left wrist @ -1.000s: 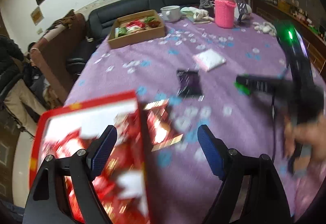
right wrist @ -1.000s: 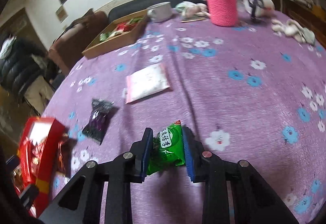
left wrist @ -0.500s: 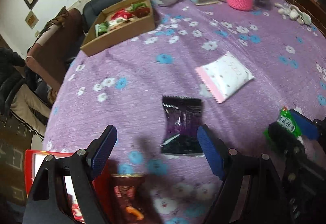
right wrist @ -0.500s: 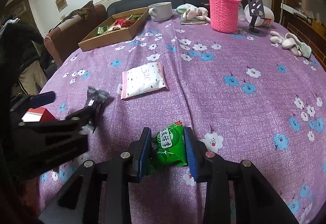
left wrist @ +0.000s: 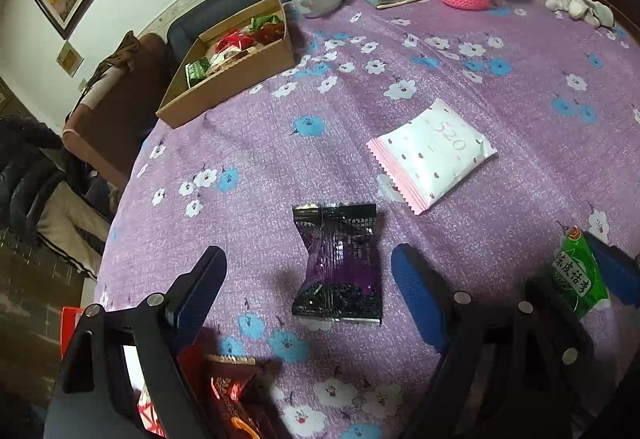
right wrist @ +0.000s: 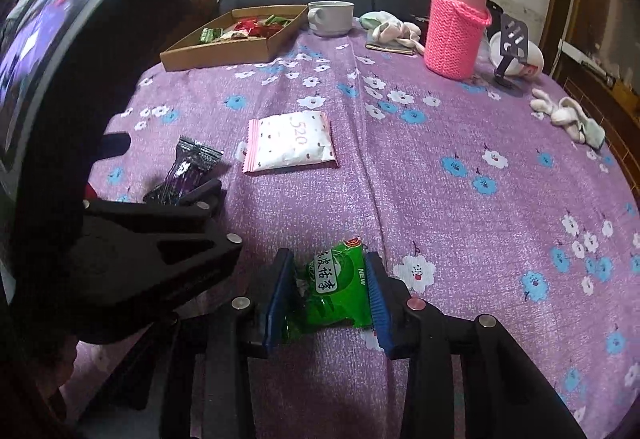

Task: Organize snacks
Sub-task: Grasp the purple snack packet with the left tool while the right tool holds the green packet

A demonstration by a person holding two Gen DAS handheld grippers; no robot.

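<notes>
Purple flowered tablecloth [left wrist: 520,51] carries the black-purple snack packet [left wrist: 338,267], lying lengthwise between my wide-open left gripper [left wrist: 308,279], nearest it; my right gripper [right wrist: 328,291] pinches the green snack packet [right wrist: 336,291], jaws slightly loosened.

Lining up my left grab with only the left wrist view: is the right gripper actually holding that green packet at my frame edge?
Observer: Yes. In the right wrist view the green packet sits between the right gripper jaws with both pads touching it. The jaws have just been opening slightly.
Operator: The pink-sleeved flask is cut off at my top edge. What's above the sleeve?
Observer: The pink-sleeved flask has a metal neck and a pale lid.
</notes>
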